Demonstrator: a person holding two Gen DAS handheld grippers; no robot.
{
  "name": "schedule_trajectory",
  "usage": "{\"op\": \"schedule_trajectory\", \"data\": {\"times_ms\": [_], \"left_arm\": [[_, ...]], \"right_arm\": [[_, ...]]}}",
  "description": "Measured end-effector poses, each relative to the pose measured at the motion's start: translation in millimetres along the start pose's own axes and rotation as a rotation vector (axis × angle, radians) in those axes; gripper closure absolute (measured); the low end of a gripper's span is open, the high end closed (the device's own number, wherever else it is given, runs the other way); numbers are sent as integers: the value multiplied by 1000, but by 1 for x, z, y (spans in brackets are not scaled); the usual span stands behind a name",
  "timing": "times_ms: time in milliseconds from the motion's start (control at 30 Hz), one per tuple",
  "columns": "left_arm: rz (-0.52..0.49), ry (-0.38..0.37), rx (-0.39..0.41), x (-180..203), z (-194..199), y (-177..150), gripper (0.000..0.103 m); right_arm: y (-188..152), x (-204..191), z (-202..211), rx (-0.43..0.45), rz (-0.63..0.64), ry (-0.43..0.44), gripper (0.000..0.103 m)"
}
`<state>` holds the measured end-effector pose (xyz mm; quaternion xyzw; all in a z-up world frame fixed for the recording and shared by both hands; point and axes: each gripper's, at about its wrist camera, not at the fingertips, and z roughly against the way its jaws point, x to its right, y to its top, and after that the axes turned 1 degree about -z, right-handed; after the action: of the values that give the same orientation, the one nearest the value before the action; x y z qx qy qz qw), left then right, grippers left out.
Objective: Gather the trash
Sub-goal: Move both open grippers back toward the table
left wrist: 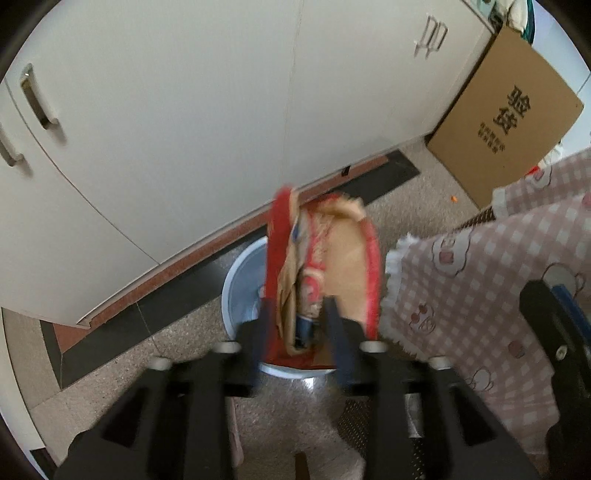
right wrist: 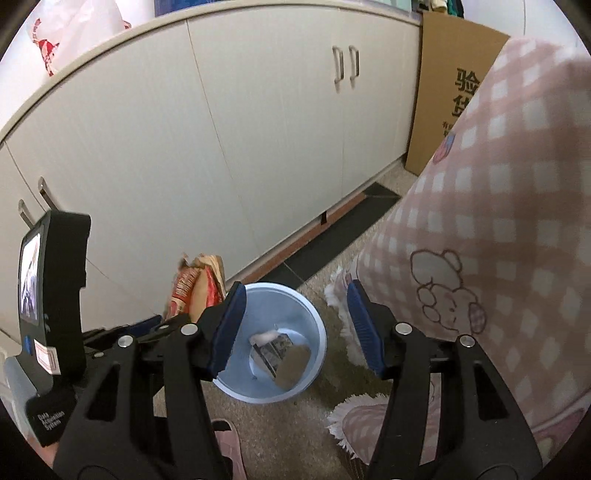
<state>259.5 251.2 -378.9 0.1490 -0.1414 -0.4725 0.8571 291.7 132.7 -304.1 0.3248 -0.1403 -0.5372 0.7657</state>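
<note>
Hovering over pale-blue bin (right wrist: pixel 314 325) rim, red carton (left wrist: pixel 321 273) between left tool (left wrist: pixel 297 332) fingers

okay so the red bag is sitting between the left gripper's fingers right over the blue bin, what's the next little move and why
Probably just lift the left gripper away. Its jaws look spread around the red bag, which is directly above the blue bin, so it should fall in. The right gripper is open and empty.

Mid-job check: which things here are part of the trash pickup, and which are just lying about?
Job:
- red wrapper between the open left gripper's fingers
- blue bin
- trash in the bin
- right gripper, open, empty

Lying about:
- cardboard box
- cabinet
- plastic bag on top
- pink slipper
</note>
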Motion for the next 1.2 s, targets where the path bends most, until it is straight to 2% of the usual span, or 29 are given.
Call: {"op": "schedule_trajectory", "data": {"times_ms": [33,133,200,400,600,767,967,1200], "left_arm": [[13,11,23,-1,6,1,28],[29,37,76,-3,22,2,28],[41,27,93,-5,36,5,28],[28,62,285,-9,116,-5,28],[26,82,465,-8,201,-28,28],[-5,44,600,16,268,-48,27],[-103,-15,686,64,311,-78,25],[-206,-65,724,109,337,-113,23]], "right_arm": [[-1,-1,5,7,0,-1,46],[1,-2,12,16,-4,1,46],[1,-4,20,22,-7,10,46],[8,-11,64,77,3,48,46],[10,-10,139,137,29,146,43],[6,12,206,230,-8,172,42],[-3,48,273,345,-78,148,40],[-26,95,323,430,-171,81,39]]}}
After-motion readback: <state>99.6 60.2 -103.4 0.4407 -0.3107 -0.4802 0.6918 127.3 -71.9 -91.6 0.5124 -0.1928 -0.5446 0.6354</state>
